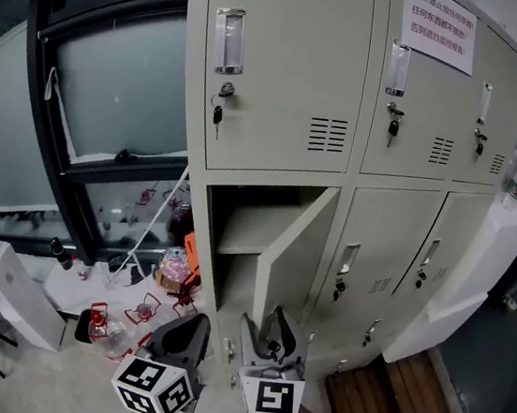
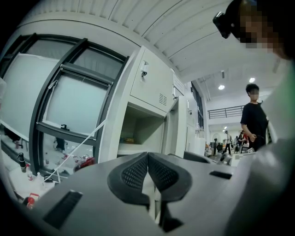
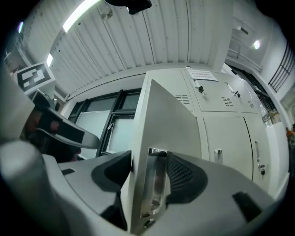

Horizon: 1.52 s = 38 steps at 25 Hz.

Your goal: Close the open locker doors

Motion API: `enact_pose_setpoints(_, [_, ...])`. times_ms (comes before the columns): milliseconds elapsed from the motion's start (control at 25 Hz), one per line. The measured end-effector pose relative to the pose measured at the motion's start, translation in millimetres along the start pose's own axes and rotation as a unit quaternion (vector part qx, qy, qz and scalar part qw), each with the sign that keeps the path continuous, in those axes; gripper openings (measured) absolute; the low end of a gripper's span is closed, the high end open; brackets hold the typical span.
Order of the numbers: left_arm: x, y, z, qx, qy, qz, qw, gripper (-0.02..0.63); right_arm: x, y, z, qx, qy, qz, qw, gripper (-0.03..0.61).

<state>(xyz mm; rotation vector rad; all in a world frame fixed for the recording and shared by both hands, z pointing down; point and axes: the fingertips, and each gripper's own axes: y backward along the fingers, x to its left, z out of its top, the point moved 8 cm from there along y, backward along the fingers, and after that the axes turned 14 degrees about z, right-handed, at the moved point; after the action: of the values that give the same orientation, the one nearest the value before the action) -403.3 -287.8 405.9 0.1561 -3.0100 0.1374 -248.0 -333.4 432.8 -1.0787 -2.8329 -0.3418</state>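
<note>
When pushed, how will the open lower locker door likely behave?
The open locker door looks like thin sheet metal: probably stiff and light. Hinged on one side, it should swing shut rather than slide. Its painted face looks smooth, possibly slippery.

Left of the jaws a black-framed window (image 1: 114, 87) with frosted panes fills the wall (a white cord (image 1: 147, 229) slants across it). To the jaws' right, wooden boards (image 1: 394, 398) cover the floor. Above the jaws, a ribbed white ceiling (image 3: 138, 41) carries a strip light (image 3: 85, 14)
</note>
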Motion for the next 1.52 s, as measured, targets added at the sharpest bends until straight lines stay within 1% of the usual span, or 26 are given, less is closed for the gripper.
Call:
enact_pose_setpoints(80, [2.7, -4.6, -0.4, 0.001, -0.001, -0.007, 1.0000, 0.003, 5.2, -0.1, -5.9, 0.019, 0.006, 0.007, 1.000, 0.227])
enact_pose_setpoints(160, [5.5, -8.4, -0.2, 0.002, -0.002, -0.014, 0.9999, 0.003, 11.2, -2.3, -13.6, 0.042, 0.019, 0.015, 0.999, 0.170])
enact_pose_setpoints(240, [8.4, -11.1, 0.8, 0.002, -0.002, -0.020, 0.9998, 0.003, 13.4, -7.7, -16.8, 0.053, 0.040, 0.028, 0.997, 0.175])
enact_pose_setpoints(400, [15.2, -14.2, 1.8, 0.003, -0.003, -0.028, 0.9996, 0.003, 15.6, -22.3, -16.2, 0.068, 0.049, 0.058, 0.995, 0.166])
enact_pose_setpoints(600, [24.9, -16.4, 1.9, 0.003, -0.004, -0.034, 0.9994, 0.003, 16.7, -40.3, -17.6, 0.072, 0.033, 0.080, 0.994, 0.153])
enact_pose_setpoints(760, [33.4, -16.6, 2.0, 0.002, -0.004, -0.034, 0.9994, 0.003, 12.3, -57.6, -22.0, 0.068, -0.012, 0.113, 0.991, 0.138])
enact_pose_setpoints(840, [37.8, -16.3, 2.6, 0.002, -0.006, -0.035, 0.9994, 0.003, 10.9, -68.1, -23.7, 0.070, -0.027, 0.123, 0.990, 0.124])
enact_pose_setpoints(1000, [48.2, -14.8, 4.7, -0.001, -0.009, -0.033, 0.9994, 0.003, 10.2, -89.6, -26.7, 0.081, -0.032, 0.132, 0.987, 0.120])
enact_pose_setpoints(1120, [56.9, -14.6, 5.5, -0.002, -0.009, -0.030, 0.9995, 0.003, 8.7, -104.6, -28.7, 0.083, -0.046, 0.138, 0.986, 0.120])
enact_pose_setpoints(1520, [78.6, -22.0, -2.4, 0.006, -0.001, -0.027, 0.9996, 0.003, 1.0, -150.6, -35.2, 0.101, -0.061, 0.142, 0.983, 0.117])
